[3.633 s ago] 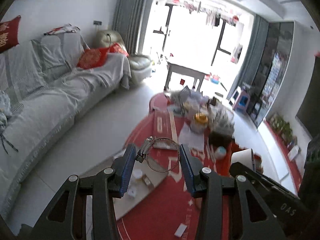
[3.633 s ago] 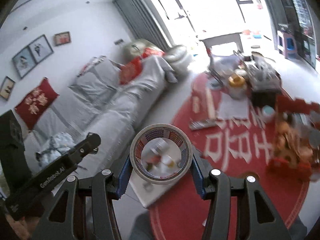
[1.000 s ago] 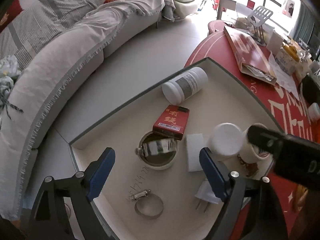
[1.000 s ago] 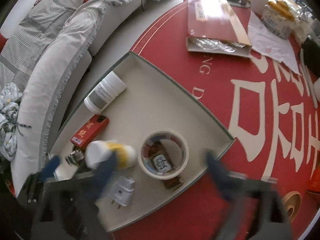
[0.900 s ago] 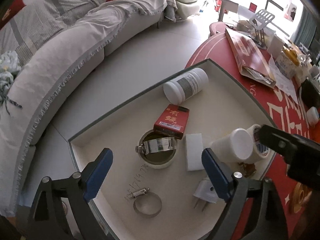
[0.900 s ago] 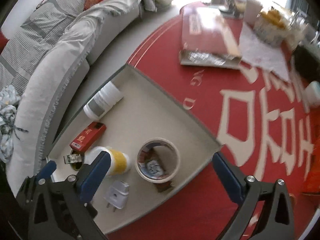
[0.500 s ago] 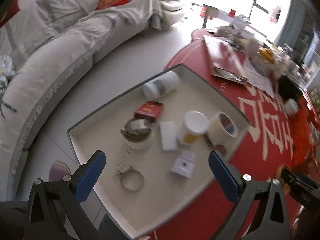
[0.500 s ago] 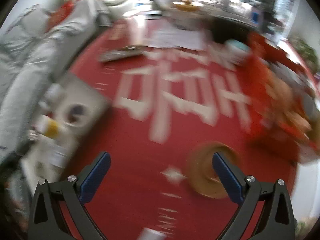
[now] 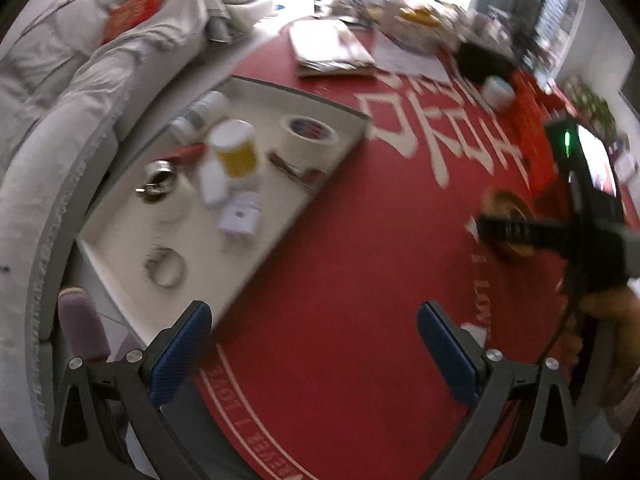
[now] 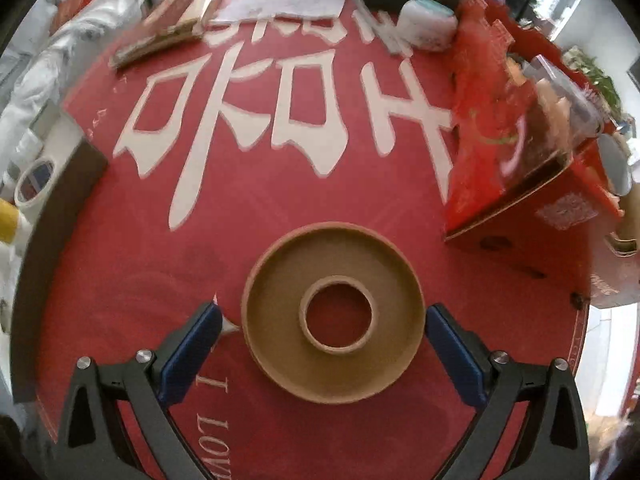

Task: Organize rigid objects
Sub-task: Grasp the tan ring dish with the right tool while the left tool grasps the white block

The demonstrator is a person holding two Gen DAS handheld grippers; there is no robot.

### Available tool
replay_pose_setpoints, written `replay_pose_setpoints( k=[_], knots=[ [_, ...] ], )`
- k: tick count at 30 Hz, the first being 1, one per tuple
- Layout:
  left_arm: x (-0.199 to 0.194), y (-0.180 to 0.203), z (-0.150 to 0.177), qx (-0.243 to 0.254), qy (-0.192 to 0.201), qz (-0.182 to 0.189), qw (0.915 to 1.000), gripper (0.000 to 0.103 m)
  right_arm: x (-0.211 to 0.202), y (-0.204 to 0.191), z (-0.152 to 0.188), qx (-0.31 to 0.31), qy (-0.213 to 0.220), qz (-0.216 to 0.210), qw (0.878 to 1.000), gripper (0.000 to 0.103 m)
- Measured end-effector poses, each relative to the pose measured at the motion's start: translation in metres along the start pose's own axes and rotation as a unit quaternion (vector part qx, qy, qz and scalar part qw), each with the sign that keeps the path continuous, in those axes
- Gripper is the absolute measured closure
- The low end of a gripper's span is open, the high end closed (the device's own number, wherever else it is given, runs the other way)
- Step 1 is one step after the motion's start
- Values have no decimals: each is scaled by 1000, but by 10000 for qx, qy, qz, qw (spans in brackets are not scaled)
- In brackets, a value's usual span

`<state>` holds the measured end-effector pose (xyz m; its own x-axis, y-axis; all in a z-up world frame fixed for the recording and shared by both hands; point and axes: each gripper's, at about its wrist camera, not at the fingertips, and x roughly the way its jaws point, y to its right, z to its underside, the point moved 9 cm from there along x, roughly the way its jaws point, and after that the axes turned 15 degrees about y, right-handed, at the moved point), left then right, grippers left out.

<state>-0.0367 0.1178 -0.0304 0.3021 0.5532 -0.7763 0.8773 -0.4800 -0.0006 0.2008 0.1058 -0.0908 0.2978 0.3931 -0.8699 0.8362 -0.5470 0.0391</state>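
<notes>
Tape ring (image 10: 334,312), brown and flat on the red tablecloth (image 10: 248,216), sits right between the blue pads of the right gripper (image 10: 322,354). Jaws there have just been closing in from wide; the right pad looks to be at the ring's rim, the left pad stands a little apart from it, so no grip yet. A small white scrap (image 10: 228,326) lies on the cloth just beside the ring, under the left pad.

Over to the left gripper (image 9: 314,350): jaws flung wide, having just been opening, nothing between them but red cloth. Well away from the ring, at the cloth's left edge, lies the white tray (image 9: 276,216). In it, all a bit blurred: a roll of white tape (image 9: 308,136) nearest the ring's side, a yellow bottle with a white cap (image 9: 234,148) beside that, a white plug (image 9: 240,216), a metal hose clamp (image 9: 166,266) at the tray's near end, a grey-labelled bottle (image 9: 198,114) lying at the far side, a red pack (image 9: 188,152) half hidden.

Beyond the ring from the right wrist: a red box (image 10: 516,140) to its right, a white jar (image 10: 428,22) farther back. A hand (image 9: 604,320) carries the right gripper's handle in the left wrist view, above the ring.
</notes>
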Motion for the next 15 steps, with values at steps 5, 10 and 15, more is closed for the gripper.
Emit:
replay_pose_setpoints(
  k=[5,10,15],
  knots=[
    [5,38,17,505,-143,191,9984,0,-13,10,22,26,-250,-206,9995,15],
    [16,84,36,1081,-304,392,9929,0,-39,34,70,216,-646,-367,9970,15],
    [32,110,51,1440,-393,410,9879,0,-58,58,110,302,-796,-245,9961,14]
  ],
)
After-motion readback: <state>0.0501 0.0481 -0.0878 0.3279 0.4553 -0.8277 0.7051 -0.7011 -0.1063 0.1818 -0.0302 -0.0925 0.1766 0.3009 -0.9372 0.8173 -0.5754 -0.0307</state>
